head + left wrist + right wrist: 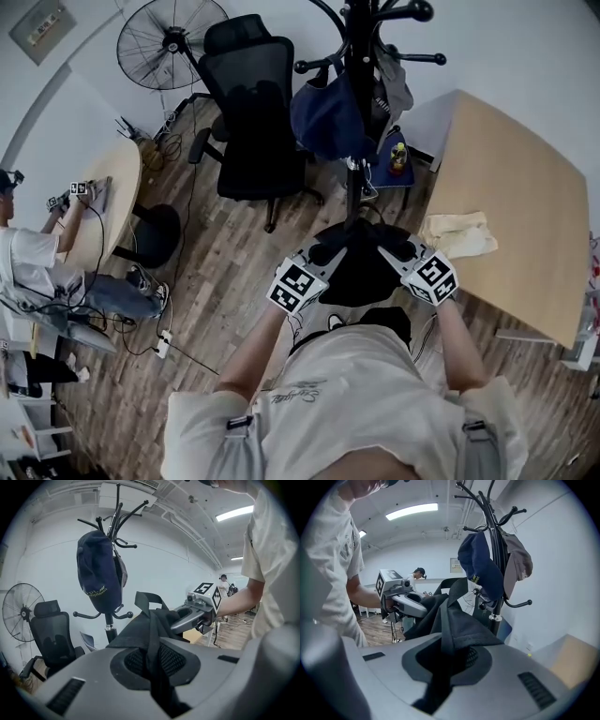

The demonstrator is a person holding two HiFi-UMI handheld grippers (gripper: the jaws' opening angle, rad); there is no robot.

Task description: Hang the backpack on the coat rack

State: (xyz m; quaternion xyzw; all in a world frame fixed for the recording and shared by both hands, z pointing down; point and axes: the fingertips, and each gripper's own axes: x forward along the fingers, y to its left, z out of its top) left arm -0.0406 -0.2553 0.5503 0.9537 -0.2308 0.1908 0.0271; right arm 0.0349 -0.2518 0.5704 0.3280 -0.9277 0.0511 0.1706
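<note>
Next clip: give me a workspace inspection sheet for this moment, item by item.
Surface: wood floor; beige table at the right.
Job's things: black backpack held off the floor, short of the coat rack; not yet hung.
Clutter: navy cloth item and grey cloth item already hang on the rack; pale cloth on the table; bottle near the rack's foot.
Grippers: left gripper and right gripper each shut on the backpack's fabric.
Cables: cords and a power strip on the floor, at left.
Surroundings: office chair, fan, seated person at far left.
</note>
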